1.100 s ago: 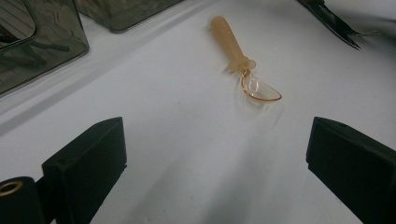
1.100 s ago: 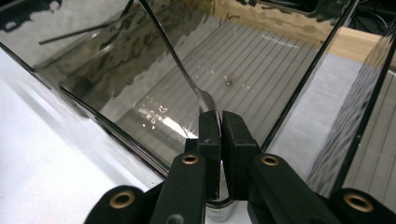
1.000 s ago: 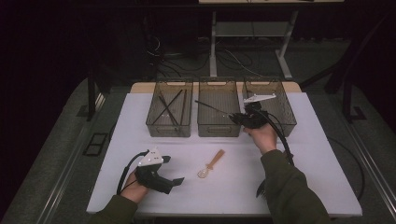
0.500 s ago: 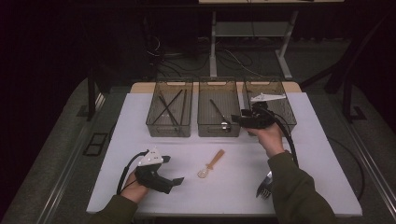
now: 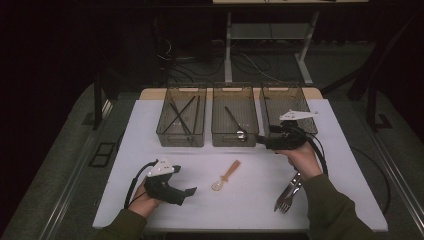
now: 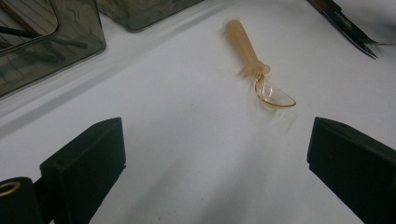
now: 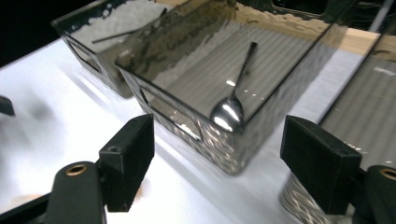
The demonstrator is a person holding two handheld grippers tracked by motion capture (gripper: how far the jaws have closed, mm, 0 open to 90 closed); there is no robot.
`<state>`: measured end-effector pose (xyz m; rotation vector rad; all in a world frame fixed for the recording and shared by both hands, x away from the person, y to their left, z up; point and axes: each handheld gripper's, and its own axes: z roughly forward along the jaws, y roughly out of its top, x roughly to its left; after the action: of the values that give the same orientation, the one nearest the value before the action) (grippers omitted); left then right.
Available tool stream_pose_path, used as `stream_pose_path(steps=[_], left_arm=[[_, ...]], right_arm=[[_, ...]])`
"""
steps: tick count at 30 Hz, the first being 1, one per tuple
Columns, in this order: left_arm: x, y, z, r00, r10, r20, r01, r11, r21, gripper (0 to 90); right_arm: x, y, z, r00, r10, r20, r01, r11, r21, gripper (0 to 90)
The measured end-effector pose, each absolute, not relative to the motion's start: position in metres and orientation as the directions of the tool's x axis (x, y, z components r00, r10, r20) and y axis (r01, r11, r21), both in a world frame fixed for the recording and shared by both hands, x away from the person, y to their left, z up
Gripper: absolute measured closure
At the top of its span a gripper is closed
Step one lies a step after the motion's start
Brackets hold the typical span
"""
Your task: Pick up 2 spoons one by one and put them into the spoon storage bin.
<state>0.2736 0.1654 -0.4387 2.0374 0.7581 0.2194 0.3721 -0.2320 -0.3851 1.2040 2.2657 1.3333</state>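
A metal spoon lies in the middle one of three smoky clear bins. The right gripper view looks down on that spoon resting behind the bin's near wall. My right gripper hovers just right of that bin's front corner. Its jaws have just been opening and stand open with nothing between them. My left gripper rests open at the table's front left, pointing at an orange plastic spoon. In the left gripper view the orange spoon lies ahead of the open left gripper.
The left bin holds several dark sticks; the right bin stands behind my right hand. Forks lie on the white table by my right forearm, and their tines reach into the left gripper view.
The metal spoon, held over the middle bin a second ago, now lies inside it. The right gripper has opened and drawn back to the right. The left hand has kept still.
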Motion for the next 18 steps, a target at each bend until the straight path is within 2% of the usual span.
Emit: stream_pose_path(steps=[3,4,18], left_arm=[[0.273,0.164,-0.439,0.792,0.599,-0.119,0.422,-0.396,0.815,3.0],[0.273,0.163,-0.439,0.791,0.601,-0.116,0.419,-0.394,0.818,3.0],[0.272,0.162,-0.438,0.795,0.596,-0.113,0.407,-0.385,0.829,3.5]], right_arm=[[0.367,-0.236,-0.387,-0.63,0.755,0.182,0.524,0.24,0.817,24.0],[0.362,-0.239,-0.39,-0.626,0.758,0.186,0.525,0.233,0.819,19.8],[0.317,-0.268,-0.41,-0.623,0.763,0.171,0.509,0.23,0.829,17.9]])
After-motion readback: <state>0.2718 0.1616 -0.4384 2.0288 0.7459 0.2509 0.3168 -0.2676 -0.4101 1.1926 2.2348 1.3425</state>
